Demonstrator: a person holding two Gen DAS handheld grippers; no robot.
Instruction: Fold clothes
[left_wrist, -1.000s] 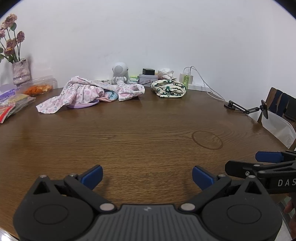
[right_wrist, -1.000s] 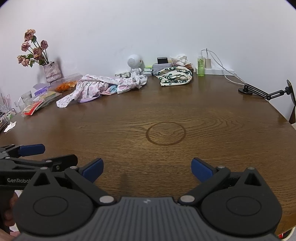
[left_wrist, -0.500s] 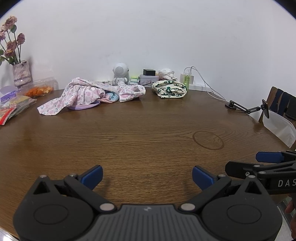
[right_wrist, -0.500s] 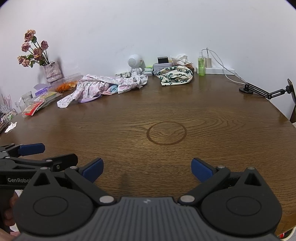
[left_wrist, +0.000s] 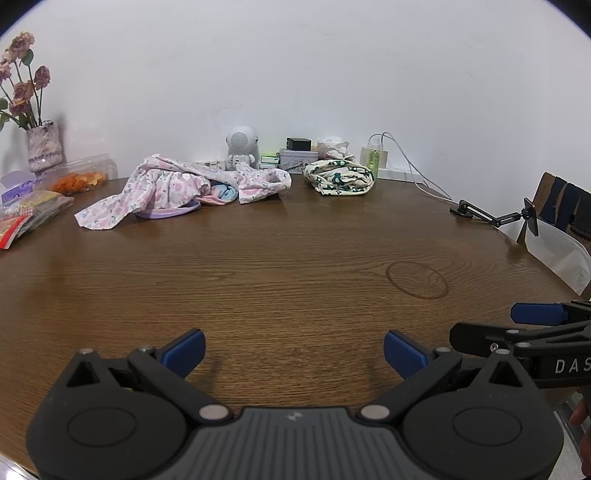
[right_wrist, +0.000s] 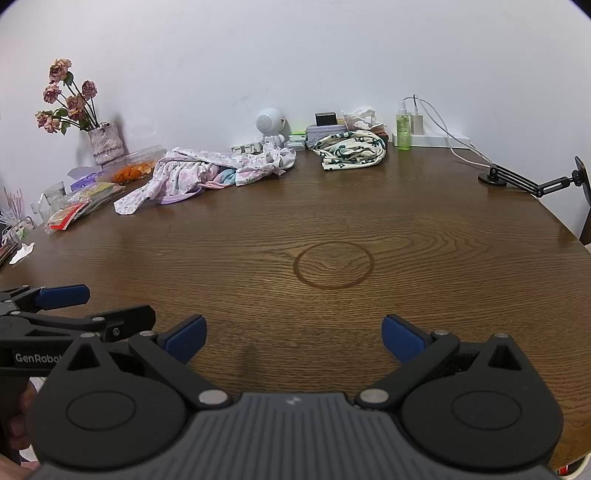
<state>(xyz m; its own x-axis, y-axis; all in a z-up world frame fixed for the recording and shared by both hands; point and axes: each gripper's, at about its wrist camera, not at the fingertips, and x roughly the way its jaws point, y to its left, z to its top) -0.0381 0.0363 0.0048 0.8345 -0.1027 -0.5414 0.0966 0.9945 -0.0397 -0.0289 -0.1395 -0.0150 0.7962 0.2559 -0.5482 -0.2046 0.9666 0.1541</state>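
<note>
A heap of pink floral clothes (left_wrist: 177, 188) (right_wrist: 207, 171) lies crumpled at the far side of the round wooden table (left_wrist: 295, 273). A cream and green patterned cloth (left_wrist: 338, 179) (right_wrist: 351, 149) lies rolled up to its right. My left gripper (left_wrist: 293, 350) is open and empty, low over the table's near edge, far from the clothes. My right gripper (right_wrist: 293, 338) is open and empty, beside it on the right. Each shows at the edge of the other's view: the right gripper (left_wrist: 535, 321) and the left gripper (right_wrist: 70, 306).
Along the wall stand a vase of dried roses (right_wrist: 105, 142), snack bags (right_wrist: 79, 206), a tub of orange pieces (left_wrist: 79, 179), a white robot toy (left_wrist: 242, 149), small boxes (right_wrist: 325, 127), a green bottle (right_wrist: 402, 127) and a charger cable. A black phone arm (right_wrist: 524, 181) stands at the right edge. A ring mark (right_wrist: 334, 264) is on the table.
The left wrist view has tilted up a little, so the far objects sit slightly lower in it. Both grippers stay open and the clothes have not moved.
</note>
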